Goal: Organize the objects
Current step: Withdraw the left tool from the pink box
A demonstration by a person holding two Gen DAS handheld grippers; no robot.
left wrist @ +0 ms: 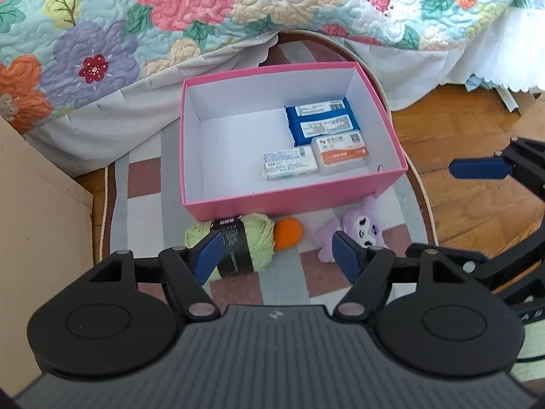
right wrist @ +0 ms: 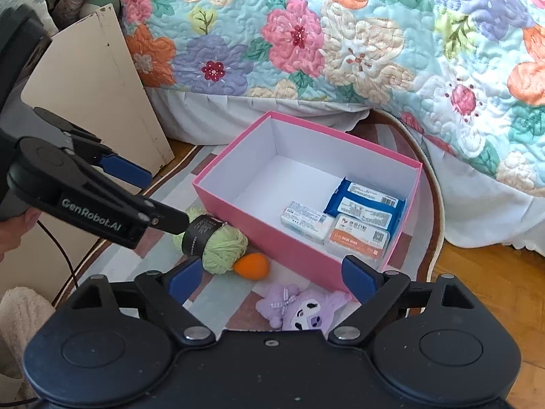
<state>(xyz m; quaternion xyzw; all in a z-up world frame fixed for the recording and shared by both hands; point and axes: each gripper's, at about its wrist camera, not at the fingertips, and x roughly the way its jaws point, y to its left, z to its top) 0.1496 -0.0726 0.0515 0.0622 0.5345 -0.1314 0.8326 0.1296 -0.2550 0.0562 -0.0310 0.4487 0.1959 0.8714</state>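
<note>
The left gripper [left wrist: 277, 255] hangs low with its blue-padded fingers [left wrist: 208, 259] spread wide apart, nothing between them. The right gripper [right wrist: 272, 277] sits level beside it, its blue fingers [right wrist: 357, 277] likewise parted and empty, angled forward and downward.

You have a checked rug [left wrist: 150, 184] on the wooden floor [left wrist: 470, 191], its far edge tucked under the bed's quilt. Directly on the rug: pink box [left wrist: 259, 201], and along its near wall, green yarn skein [left wrist: 252, 238], touching orange ball [left wrist: 287, 233], then purple plush toy [left wrist: 354, 231] apart to the right.
</note>
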